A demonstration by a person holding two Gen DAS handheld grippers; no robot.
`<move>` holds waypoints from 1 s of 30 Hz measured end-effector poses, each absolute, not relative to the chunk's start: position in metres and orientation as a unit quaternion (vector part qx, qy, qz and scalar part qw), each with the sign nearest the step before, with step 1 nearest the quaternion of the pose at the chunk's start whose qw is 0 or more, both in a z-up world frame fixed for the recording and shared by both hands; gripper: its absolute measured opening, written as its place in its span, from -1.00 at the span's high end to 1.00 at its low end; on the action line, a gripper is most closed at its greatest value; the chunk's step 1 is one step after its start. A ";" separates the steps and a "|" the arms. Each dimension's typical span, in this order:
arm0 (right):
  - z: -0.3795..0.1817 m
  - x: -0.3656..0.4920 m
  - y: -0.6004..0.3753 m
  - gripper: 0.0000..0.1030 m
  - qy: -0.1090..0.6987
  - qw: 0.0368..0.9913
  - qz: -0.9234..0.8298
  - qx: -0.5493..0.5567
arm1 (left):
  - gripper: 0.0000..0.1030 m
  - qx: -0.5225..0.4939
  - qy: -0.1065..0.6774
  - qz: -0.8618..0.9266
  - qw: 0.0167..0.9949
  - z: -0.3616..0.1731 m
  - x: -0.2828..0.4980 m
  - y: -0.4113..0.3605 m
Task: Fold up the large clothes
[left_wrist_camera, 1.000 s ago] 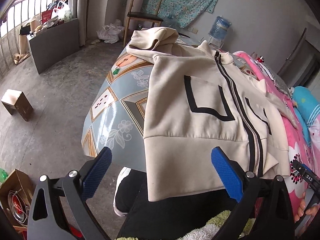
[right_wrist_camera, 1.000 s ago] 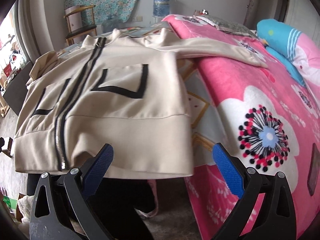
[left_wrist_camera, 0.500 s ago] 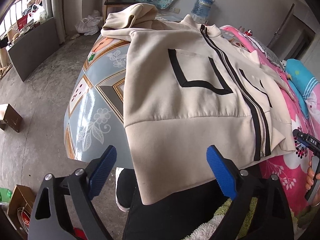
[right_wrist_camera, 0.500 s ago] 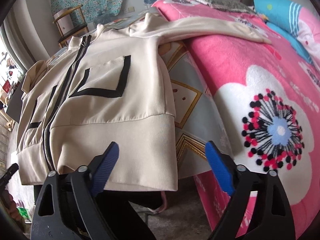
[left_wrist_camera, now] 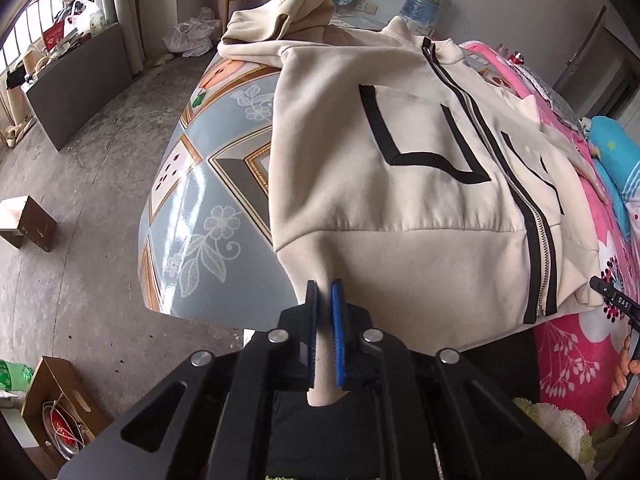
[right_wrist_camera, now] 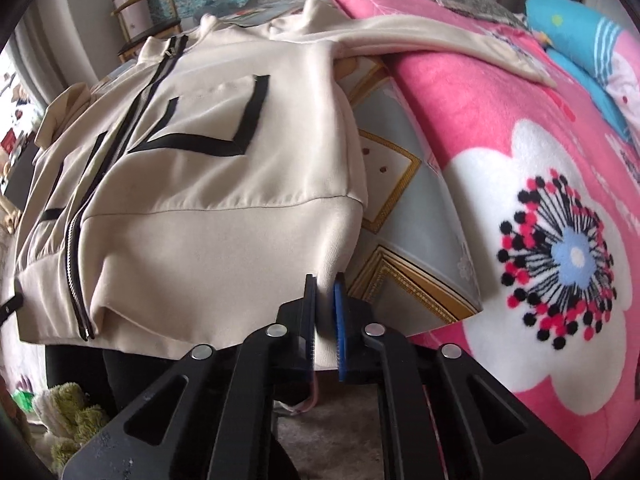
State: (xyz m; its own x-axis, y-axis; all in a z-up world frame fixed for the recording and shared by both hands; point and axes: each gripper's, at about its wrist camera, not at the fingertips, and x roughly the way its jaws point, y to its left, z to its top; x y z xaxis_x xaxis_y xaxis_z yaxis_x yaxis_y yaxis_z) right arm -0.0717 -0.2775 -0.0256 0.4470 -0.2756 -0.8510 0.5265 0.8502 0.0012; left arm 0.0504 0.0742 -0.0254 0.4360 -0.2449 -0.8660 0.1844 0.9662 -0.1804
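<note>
A cream zip-up jacket (left_wrist_camera: 400, 152) with black stripes and a black zipper lies front-up on a patterned table, its hem hanging over the near edge. My left gripper (left_wrist_camera: 323, 292) is shut on the hem's left corner; cream cloth shows between the blue pads. In the right wrist view the same jacket (right_wrist_camera: 208, 184) spreads out, and my right gripper (right_wrist_camera: 326, 284) is shut on the hem's right corner. One sleeve (right_wrist_camera: 432, 36) stretches right across the pink blanket. The other sleeve is bunched at the far left (left_wrist_camera: 280, 12).
The table's blue-grey patterned cloth (left_wrist_camera: 192, 208) shows left of the jacket. A pink flowered blanket (right_wrist_camera: 540, 208) and a blue pillow (right_wrist_camera: 576, 28) lie on the right. A wooden chair (right_wrist_camera: 148, 12), a water bottle (left_wrist_camera: 424, 0), a small stool (left_wrist_camera: 28, 222) and a cardboard box (left_wrist_camera: 56, 404) stand around.
Both grippers went from wide open to shut, each pinching a lower corner of the jacket's hem. Both came down closer to the table's edge.
</note>
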 end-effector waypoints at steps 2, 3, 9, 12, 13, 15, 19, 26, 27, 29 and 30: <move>-0.006 -0.081 -0.277 0.89 0.452 0.850 -0.231 0.138 | 0.92 -0.029 0.497 -0.136 0.857 -0.006 0.045 0.076; 0.009 -0.087 -0.278 0.92 0.439 0.857 -0.230 0.140 | 0.92 -0.033 0.486 -0.142 0.862 0.006 0.042 0.079; 0.009 -0.098 -0.292 0.92 0.461 0.843 -0.243 0.131 | 0.92 0.022 0.488 -0.139 0.862 0.018 0.035 0.077; -0.001 -0.098 -0.293 0.92 0.470 0.837 -0.239 0.143 | 0.92 0.005 0.508 -0.147 0.849 0.011 0.035 0.079; 0.008 -0.100 -0.290 0.92 0.459 0.845 -0.241 0.134 | 0.92 0.011 0.501 -0.149 0.853 0.017 0.033 0.078; 0.014 -0.100 -0.289 0.92 0.454 0.848 -0.244 0.125 | 0.92 0.018 0.502 -0.153 0.851 0.018 0.034 0.077; -0.013 -0.084 -0.297 0.78 0.504 0.818 -0.260 0.098 | 0.81 0.015 0.549 -0.157 0.821 -0.004 0.048 0.078; 0.037 -0.062 -0.276 0.04 0.430 0.862 -0.265 0.045 | 0.48 -0.031 0.517 -0.162 0.840 0.031 0.072 0.109; 0.043 -0.050 -0.274 0.00 0.419 0.873 -0.242 0.057 | 0.45 -0.039 0.507 -0.162 0.846 0.040 0.083 0.113; 0.049 -0.021 -0.267 -0.14 0.404 0.891 -0.192 0.083 | 0.18 -0.051 0.486 -0.153 0.859 0.055 0.108 0.116; 0.050 -0.004 -0.261 -0.26 0.398 0.897 -0.167 0.095 | 0.09 -0.054 0.476 -0.150 0.865 0.061 0.119 0.116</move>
State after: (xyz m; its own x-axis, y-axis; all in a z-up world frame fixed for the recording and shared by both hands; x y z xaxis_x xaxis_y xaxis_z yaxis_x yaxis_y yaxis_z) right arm -0.0036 -0.2612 0.0498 0.6277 -0.2234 -0.7457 0.3752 0.9261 0.0384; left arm 0.1194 0.1160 0.0613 0.5007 -0.3114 -0.8077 0.2086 0.9490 -0.2366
